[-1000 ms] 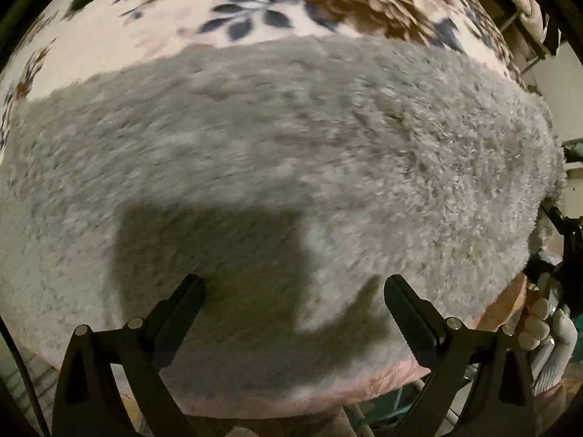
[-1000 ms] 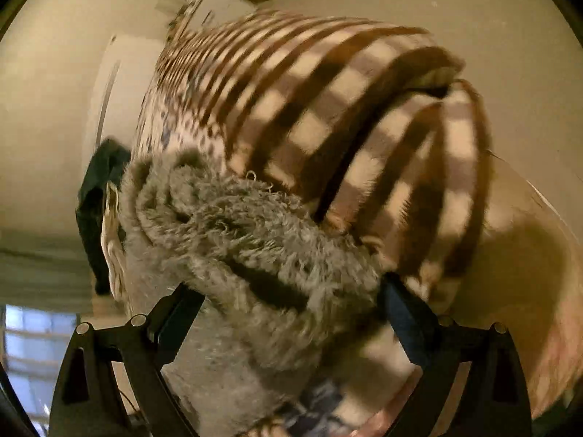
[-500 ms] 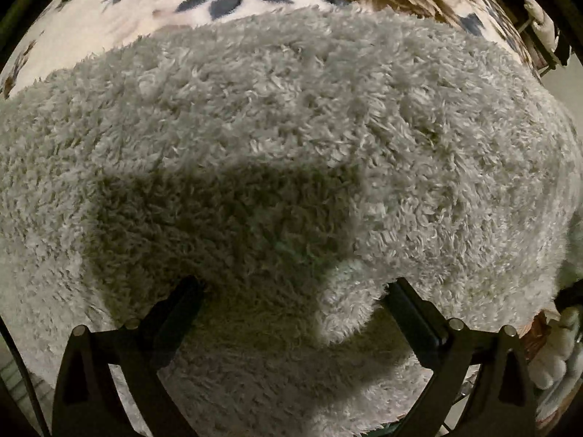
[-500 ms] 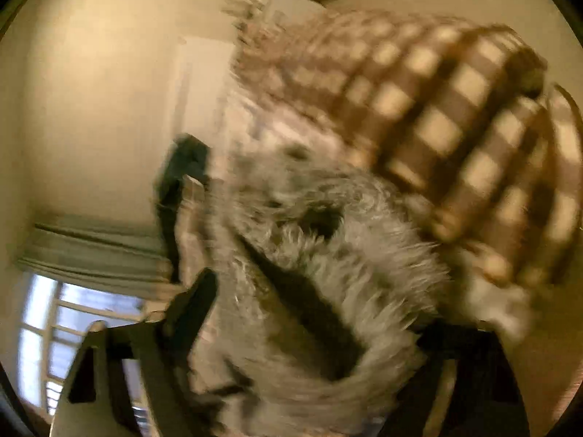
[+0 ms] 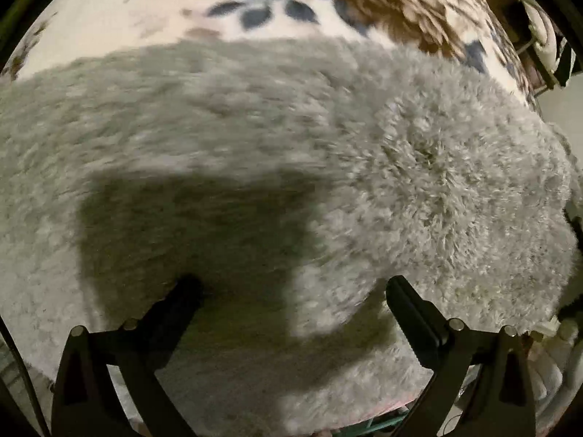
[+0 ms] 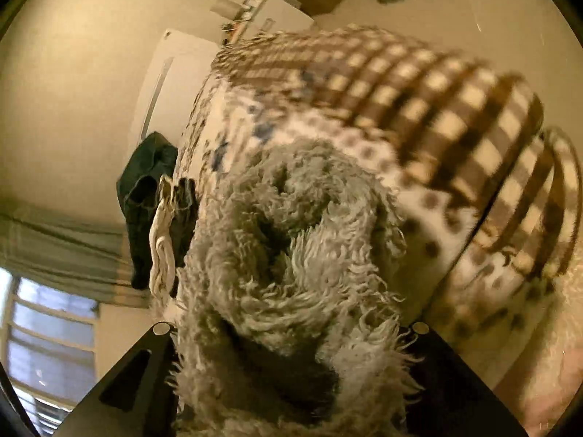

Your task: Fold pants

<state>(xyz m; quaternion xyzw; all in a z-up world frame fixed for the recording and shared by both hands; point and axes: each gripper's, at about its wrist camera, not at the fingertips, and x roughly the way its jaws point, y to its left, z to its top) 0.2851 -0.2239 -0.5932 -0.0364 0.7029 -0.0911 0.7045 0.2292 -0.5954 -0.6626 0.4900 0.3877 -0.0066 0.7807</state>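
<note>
The pants [image 5: 255, 153] are grey and fluffy and lie spread on a floral bedspread [image 5: 182, 11], filling most of the left wrist view. My left gripper [image 5: 291, 295] is open just above the fabric, its jaws wide apart and empty. In the right wrist view a bunched fold of the same grey pants [image 6: 291, 262] fills the space between the jaws. My right gripper [image 6: 291, 375] is shut on that bunch, its fingertips buried in the pile.
A brown and cream checked blanket [image 6: 455, 109] lies on the bed behind the held fabric. Dark clothes [image 6: 149, 189] and a pale garment [image 6: 162, 251] hang at the bed's edge. A window [image 6: 43, 335] and a white door [image 6: 171, 73] lie beyond.
My right gripper has turned and lifted with the bunched fabric, and the fabric now fills its jaws. My left gripper has drawn back a little above the spread pants, staying open.
</note>
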